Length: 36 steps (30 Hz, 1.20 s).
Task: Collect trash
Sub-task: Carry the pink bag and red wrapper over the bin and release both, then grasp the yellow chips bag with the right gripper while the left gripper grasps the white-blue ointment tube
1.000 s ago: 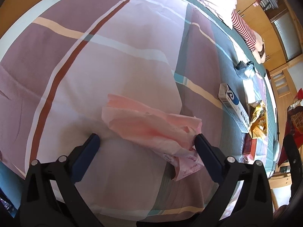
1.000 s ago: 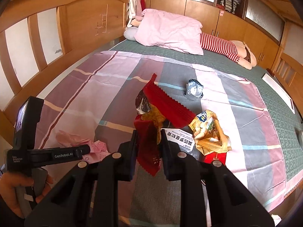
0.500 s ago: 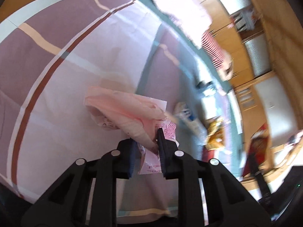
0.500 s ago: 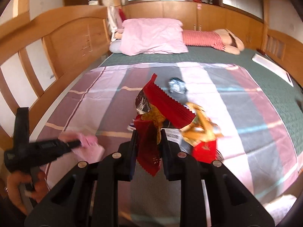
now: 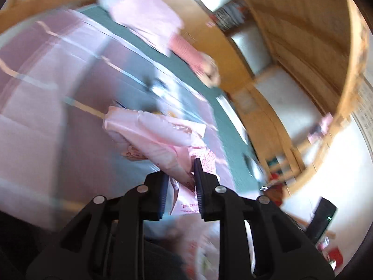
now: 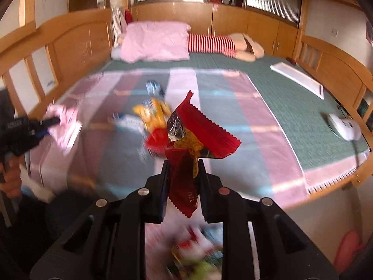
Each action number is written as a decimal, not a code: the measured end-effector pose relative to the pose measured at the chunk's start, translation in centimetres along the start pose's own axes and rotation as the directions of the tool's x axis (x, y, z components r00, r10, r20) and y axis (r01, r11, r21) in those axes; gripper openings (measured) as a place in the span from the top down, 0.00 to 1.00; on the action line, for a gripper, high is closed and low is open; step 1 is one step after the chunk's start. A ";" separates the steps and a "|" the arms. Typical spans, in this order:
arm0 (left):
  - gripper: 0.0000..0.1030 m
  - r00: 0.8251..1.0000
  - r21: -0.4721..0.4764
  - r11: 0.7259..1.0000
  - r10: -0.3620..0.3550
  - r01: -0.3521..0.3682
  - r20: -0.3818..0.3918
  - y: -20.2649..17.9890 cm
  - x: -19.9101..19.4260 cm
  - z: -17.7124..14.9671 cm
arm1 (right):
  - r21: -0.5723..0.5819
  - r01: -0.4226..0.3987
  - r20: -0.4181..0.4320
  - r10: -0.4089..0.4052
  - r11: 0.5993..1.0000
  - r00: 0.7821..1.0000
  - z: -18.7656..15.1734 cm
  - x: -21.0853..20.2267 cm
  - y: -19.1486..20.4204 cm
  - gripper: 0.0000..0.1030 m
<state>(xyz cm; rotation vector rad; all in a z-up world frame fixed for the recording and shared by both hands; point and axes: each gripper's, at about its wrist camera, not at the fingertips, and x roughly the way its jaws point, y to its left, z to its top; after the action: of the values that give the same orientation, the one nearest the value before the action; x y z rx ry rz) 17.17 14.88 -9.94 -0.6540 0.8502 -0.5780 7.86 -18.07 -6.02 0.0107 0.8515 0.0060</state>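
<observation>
The left gripper (image 5: 180, 182) has its two fingers drawn close together on a crumpled pink plastic bag (image 5: 160, 137), which is pinched between the pads and fans out ahead of and above the fingertips, with a printed flap of it hanging below them. In the right wrist view the same bag (image 6: 65, 123) shows at the far left, lifted off the striped bedspread (image 6: 233, 121) in that gripper, with a hand (image 6: 10, 177) on the handle beneath it. The right gripper (image 6: 183, 175) is likewise nearly closed, its fingers clamped on a red snack wrapper (image 6: 200, 130); the wrapper's zigzag-edged top stands up beyond the fingertips and leans to their right, while a darker red strip of it hangs down between the fingers. Past the right fingertips, on the bedspread, lie a yellow wrapper (image 6: 153, 112), a red packet (image 6: 156, 140) just below it, a white box (image 6: 130, 121) to its left, blurred, and a small silvery crumpled wrapper (image 6: 153, 87) farther off. Below the right fingers, at the bottom edge, is a blurred heap of mixed packaging (image 6: 193, 254); what holds it cannot be made out. A pink pillow (image 6: 156, 40) and a striped plush toy (image 6: 223, 44) lie at the far end of the bed.
</observation>
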 end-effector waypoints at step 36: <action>0.24 0.919 0.003 0.923 0.385 -0.386 -0.084 0.2 11.1 2.0 | 0.049 -0.184 0.020 0.183 0.982 0.983 5.5 7.4 -5.2 0.22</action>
<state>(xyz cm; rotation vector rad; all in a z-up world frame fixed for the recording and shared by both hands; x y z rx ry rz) 24.82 7.93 -14.56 -0.4583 1.0315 -0.2427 16.86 -23.26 -7.98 0.1370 0.8331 0.1574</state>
